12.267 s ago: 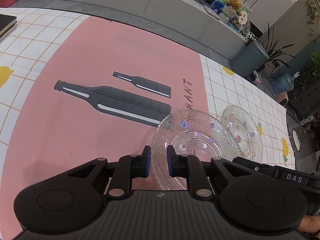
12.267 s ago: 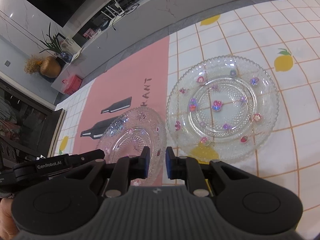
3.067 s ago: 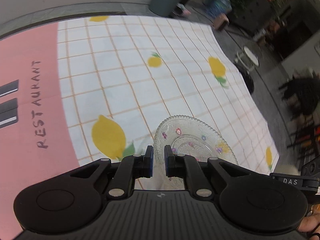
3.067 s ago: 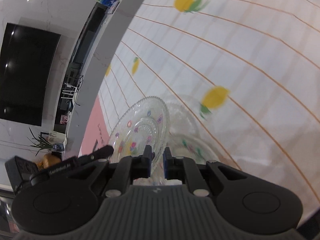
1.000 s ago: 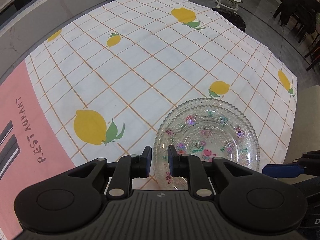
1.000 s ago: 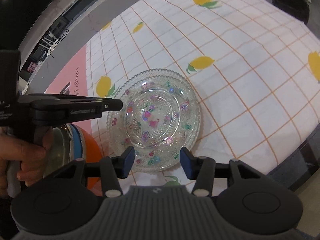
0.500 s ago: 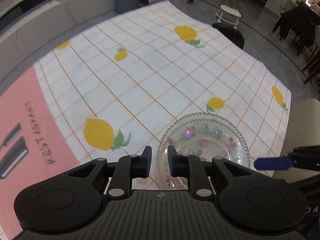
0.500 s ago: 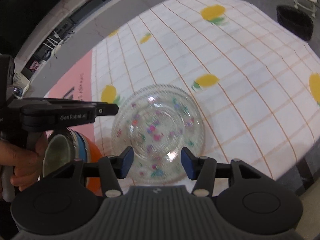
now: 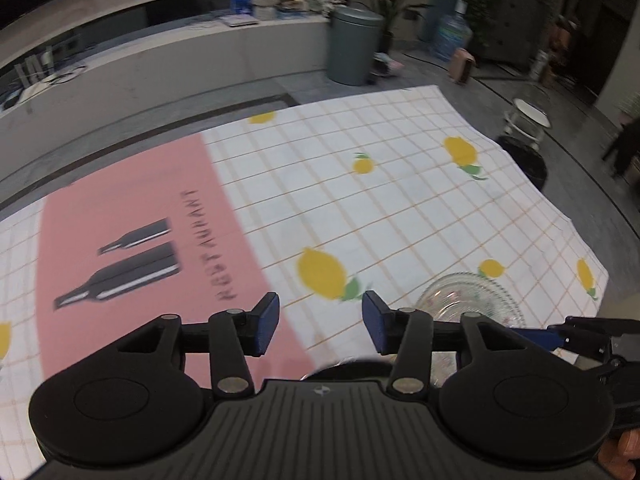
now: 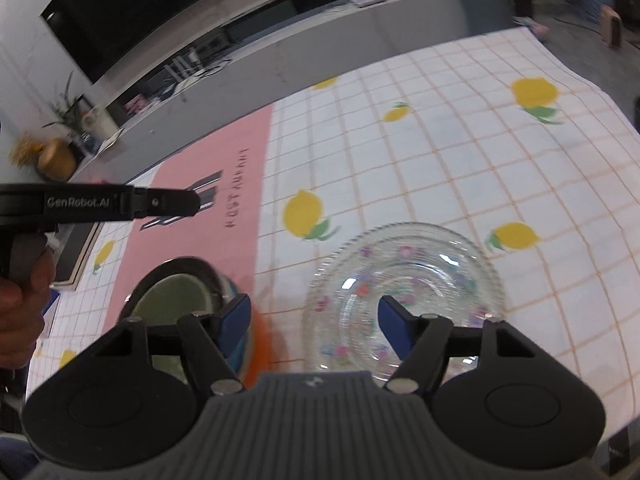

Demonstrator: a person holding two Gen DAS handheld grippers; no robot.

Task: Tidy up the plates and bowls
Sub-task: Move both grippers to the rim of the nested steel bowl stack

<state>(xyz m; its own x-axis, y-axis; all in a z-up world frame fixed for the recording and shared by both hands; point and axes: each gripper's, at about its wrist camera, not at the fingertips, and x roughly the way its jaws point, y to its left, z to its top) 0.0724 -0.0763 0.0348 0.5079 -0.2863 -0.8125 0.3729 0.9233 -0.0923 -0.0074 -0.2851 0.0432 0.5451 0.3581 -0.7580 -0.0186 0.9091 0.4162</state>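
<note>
Two clear glass plates with small coloured flowers (image 10: 404, 276) lie stacked on the lemon tablecloth, also low at the right in the left wrist view as the glass plates (image 9: 468, 300). My right gripper (image 10: 316, 322) hovers above their near rim, jaws opening, nothing between the pads. Left of the stack stands a bowl (image 10: 172, 304), green inside, orange and blue outside. My left gripper (image 9: 320, 322) hangs over the cloth left of the plates, jaws opening and empty; it shows side-on as the left gripper (image 10: 194, 202). The right gripper (image 9: 536, 334) reaches in from the right.
The tablecloth (image 9: 400, 208) has a pink panel (image 9: 132, 240) with bottle prints at the left. Its right edge (image 9: 580, 240) drops to the floor. A grey counter (image 9: 200, 60) and a bin (image 9: 352, 48) stand beyond. A dark flat object (image 10: 76, 248) lies far left.
My left gripper let go of the plate rim, opened wide, and rose and swung left away from the stack. The right gripper's jaws spread further. The bowl now shows more fully.
</note>
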